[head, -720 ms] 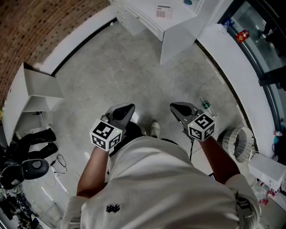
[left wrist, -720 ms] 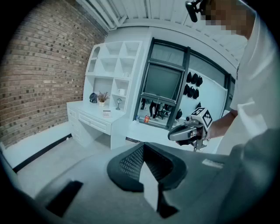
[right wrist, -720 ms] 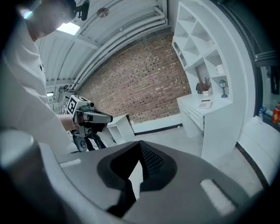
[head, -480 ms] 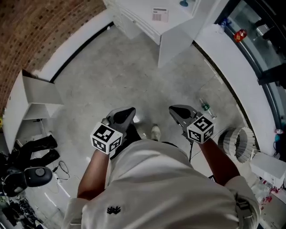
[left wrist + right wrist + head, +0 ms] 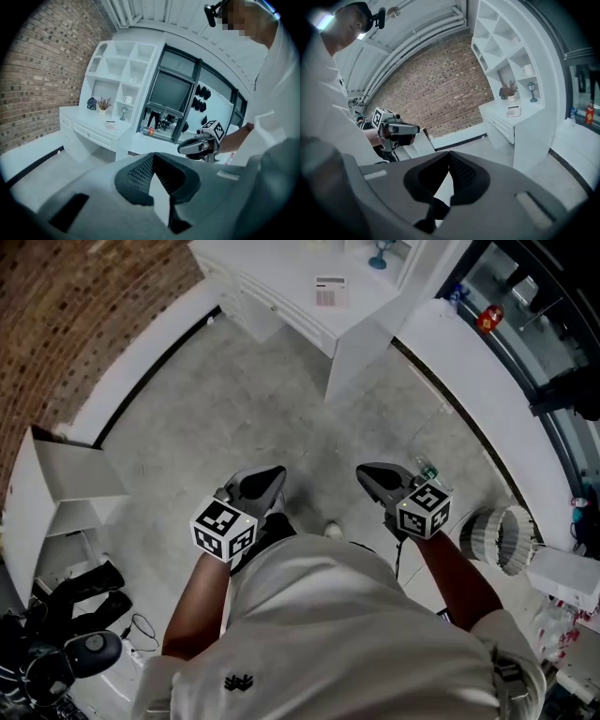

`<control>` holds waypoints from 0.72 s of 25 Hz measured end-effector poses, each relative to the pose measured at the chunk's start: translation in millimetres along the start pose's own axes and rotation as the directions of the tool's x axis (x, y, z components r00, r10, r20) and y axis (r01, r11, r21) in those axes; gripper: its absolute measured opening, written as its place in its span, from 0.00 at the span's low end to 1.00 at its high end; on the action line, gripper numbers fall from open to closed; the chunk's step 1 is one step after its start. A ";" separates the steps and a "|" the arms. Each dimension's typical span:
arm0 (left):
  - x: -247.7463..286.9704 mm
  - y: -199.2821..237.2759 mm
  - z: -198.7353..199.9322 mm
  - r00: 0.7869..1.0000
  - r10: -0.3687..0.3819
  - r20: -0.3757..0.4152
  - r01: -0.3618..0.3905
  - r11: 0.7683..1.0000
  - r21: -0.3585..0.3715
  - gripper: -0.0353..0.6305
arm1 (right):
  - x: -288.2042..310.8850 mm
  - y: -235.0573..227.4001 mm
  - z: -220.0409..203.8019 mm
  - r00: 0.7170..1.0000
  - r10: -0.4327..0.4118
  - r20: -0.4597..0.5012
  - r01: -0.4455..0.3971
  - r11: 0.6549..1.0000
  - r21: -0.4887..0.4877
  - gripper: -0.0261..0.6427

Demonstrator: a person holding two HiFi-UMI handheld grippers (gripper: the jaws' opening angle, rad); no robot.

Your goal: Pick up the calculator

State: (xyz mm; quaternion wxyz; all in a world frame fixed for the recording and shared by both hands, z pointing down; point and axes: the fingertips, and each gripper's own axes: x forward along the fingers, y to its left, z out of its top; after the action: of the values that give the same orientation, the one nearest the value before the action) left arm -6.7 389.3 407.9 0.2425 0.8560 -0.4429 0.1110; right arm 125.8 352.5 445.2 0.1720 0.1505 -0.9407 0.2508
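- Grey concrete floor [image 5: 234, 409]: an open stretch between me and the goal. I judge the task not yet begun, with the approach, reach, grasp and lift all left to do.
- White drawer-fronted worktop [image 5: 272, 268]: stands ahead of me and carries the task's thing.
- Left tongs [image 5: 274, 472] and right tongs [image 5: 366, 471]: both clenched tip to tip, with nothing between the jaws. They touch nothing and hang side by side over the floor, angled a little downward.
- Small flat pale calculator [image 5: 330, 291]: lies on the worktop near its front edge, well apart from both tongs.
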 end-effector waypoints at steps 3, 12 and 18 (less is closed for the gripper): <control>-5.2 35.0 13.0 0.998 -0.062 0.000 0.062 0.998 -0.016 0.13 | 27.3 -7.9 21.4 0.998 -0.059 0.032 0.058 0.997 0.043 0.18; -18.9 128.6 41.1 0.981 -0.194 0.010 0.194 0.981 -0.025 0.22 | 110.0 -10.0 72.0 0.988 -0.148 0.050 0.146 0.989 0.040 0.19; 3.7 160.3 52.7 0.975 -0.219 0.025 0.220 0.972 -0.078 0.24 | 121.1 -36.7 87.3 0.986 -0.167 0.009 0.167 0.986 0.022 0.18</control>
State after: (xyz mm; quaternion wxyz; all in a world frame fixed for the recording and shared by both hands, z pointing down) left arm -136.0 281.0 415.0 0.2841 0.8901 -0.3515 0.0587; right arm 9.3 252.5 437.8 0.1858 0.2320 -0.9230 0.2445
